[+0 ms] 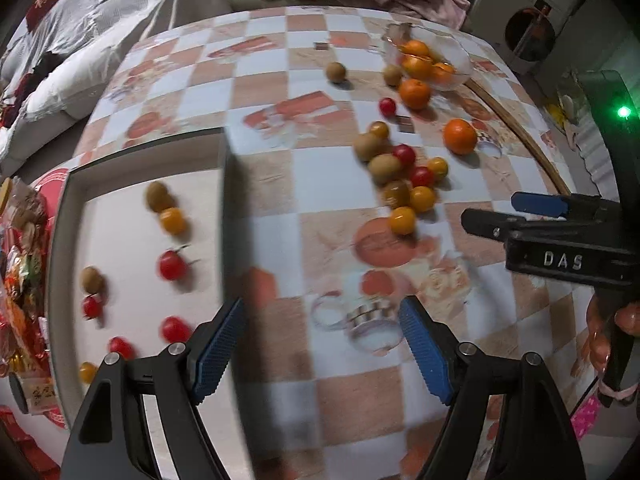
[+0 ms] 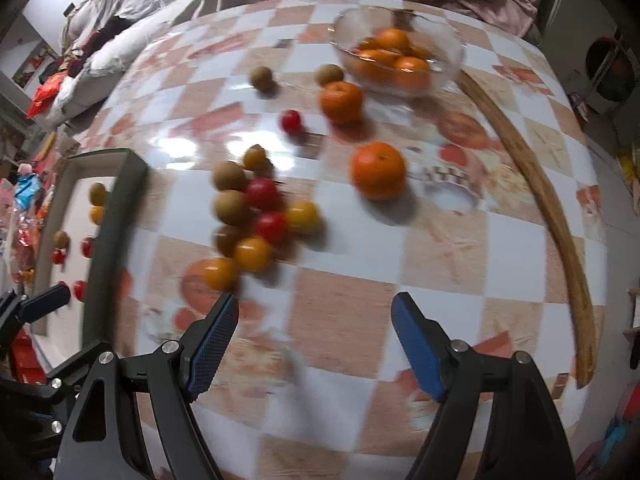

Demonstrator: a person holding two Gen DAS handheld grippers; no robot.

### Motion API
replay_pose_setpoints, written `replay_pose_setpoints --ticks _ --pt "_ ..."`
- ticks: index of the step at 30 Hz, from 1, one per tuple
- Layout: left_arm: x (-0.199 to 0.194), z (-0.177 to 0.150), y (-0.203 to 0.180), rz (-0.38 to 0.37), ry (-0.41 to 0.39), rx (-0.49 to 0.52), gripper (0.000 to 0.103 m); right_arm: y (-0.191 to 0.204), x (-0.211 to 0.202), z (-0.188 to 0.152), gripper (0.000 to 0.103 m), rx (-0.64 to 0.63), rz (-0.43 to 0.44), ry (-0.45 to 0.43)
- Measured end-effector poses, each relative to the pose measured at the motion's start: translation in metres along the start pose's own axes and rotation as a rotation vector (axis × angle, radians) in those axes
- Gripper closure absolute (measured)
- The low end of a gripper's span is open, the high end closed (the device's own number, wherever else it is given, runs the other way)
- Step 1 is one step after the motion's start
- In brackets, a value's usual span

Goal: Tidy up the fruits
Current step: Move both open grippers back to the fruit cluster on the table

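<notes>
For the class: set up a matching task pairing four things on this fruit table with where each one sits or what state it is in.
Things:
1. glass bowl
2. grey-rimmed tray
3. wooden stick
4. right gripper

Descriptions:
A. lies along the table's right edge
B. holds only oranges
C. open, with nothing between its fingers
D. holds small red, yellow and brown fruits

Pairs: 1-B, 2-D, 3-A, 4-C

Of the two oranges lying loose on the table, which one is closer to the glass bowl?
The farther orange, beside the glass bowl; the other orange lies nearer the camera.
</notes>
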State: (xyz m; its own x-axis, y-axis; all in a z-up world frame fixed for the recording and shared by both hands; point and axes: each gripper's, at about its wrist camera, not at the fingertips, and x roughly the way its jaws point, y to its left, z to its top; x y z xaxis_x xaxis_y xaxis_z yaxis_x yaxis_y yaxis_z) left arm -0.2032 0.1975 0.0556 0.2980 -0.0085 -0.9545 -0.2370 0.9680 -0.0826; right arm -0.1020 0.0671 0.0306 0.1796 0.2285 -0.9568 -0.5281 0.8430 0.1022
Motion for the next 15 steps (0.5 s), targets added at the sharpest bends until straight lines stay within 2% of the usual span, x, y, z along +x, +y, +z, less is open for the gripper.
replay_pose_setpoints --ticks 10,14,15 --pt "0.03 0.017 -0.023 -0.003 0.026 -0.003 0.023 -0.017 0.014 -0.001 0.022 -0.027 0.031 0.012" --pt "0.038 0.02 -0.028 0.0 0.031 0.016 0.023 -0.016 0.018 0.0 0.041 -0.067 0.044 0.011" --pt "0.04 0.021 -0.029 0.0 0.03 0.018 0.023 -0.016 0.02 0.001 0.043 -0.072 0.053 0.015"
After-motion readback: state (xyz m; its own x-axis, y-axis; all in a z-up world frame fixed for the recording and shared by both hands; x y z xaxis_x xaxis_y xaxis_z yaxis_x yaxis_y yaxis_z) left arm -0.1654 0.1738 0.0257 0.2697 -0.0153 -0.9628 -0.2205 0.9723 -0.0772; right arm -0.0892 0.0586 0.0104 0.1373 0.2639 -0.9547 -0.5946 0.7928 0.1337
